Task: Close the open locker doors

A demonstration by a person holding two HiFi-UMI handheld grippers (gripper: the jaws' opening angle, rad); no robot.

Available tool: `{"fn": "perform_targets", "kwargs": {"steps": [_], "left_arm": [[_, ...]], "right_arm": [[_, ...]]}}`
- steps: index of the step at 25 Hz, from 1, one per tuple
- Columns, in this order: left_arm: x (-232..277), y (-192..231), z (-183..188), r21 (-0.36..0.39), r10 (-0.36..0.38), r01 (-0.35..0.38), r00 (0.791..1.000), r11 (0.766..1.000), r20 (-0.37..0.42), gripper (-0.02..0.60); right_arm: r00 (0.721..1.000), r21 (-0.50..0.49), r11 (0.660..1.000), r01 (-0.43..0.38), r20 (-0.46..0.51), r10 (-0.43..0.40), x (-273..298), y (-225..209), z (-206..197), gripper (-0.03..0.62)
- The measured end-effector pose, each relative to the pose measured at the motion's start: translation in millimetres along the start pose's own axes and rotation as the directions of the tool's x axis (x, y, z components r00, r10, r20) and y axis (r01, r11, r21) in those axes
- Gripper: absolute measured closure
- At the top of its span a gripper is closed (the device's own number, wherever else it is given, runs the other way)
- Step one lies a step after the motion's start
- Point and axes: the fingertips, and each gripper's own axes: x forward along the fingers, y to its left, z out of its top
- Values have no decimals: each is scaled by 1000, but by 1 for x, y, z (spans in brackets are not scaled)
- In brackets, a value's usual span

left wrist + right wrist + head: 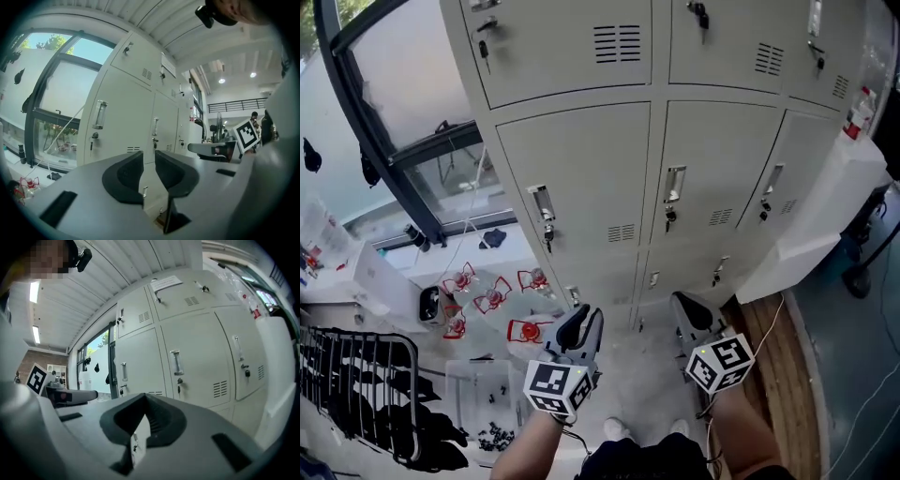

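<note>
A bank of grey lockers (581, 178) fills the head view, and every door I can see, such as the middle one (712, 169), lies flush and closed with its handle and key in place. My left gripper (579, 326) hangs low in front of the bottom row, its jaws a narrow gap apart with nothing between them (149, 161). My right gripper (694, 314) hangs beside it, jaws shut and empty (144, 399). Neither gripper touches a door. The same lockers (122, 126) (187, 357) show in both gripper views.
A white panel (825, 206) stands out from the lockers' right end. A dark window frame (384, 141) runs along the left. Below it sit red-clamped items (492, 295), a clear bin (487, 403) and a black rack (356, 394). A wooden strip (778, 375) lies on the floor at right.
</note>
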Motion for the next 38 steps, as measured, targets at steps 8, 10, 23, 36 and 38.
{"fn": "perform_targets", "kwargs": {"steps": [8,10,23,36,38], "left_arm": [[-4,-101,10,17,-76,76,997,997,12,543],[-9,-132,7,23,-76,75,997,997,9,560],[-86,-344,-6,58,19,-22,999,998,47,579],[-193,-372,-3,70,142,-146,988,987,58,578],[-212,-362,0,64,159,-163,985,985,61,578]], "right_arm": [[994,-18,997,74,81,-72,-99,-48,41,592],[993,-21,997,78,87,-76,-131,-59,41,592],[995,-10,1000,1,102,0,-344,-106,38,592],[984,-3,993,-121,128,121,-398,-35,42,592],[983,2,992,-128,130,126,-397,-17,42,592]]}}
